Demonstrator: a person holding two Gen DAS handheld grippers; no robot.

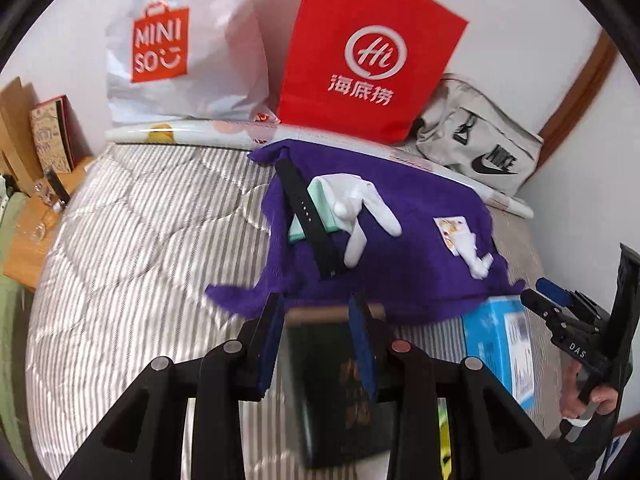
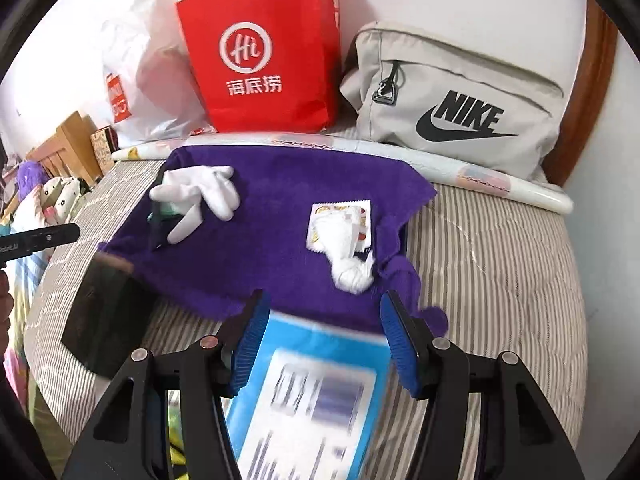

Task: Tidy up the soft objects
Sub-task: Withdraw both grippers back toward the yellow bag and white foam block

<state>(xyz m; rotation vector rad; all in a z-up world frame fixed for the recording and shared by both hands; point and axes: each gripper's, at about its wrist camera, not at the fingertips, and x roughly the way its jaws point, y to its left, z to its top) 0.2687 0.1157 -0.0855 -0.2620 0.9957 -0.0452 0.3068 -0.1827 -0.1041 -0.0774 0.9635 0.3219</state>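
Note:
A purple towel lies spread on the striped bed. On it lie a white glove, a mint pad, a black strap, and a crumpled white tissue on a small packet. My left gripper is open above a dark box at the towel's near edge. My right gripper is open above a blue box.
A red paper bag, a white Miniso bag and a grey Nike bag stand at the bed's far edge by the wall. A wooden side table with clutter is left.

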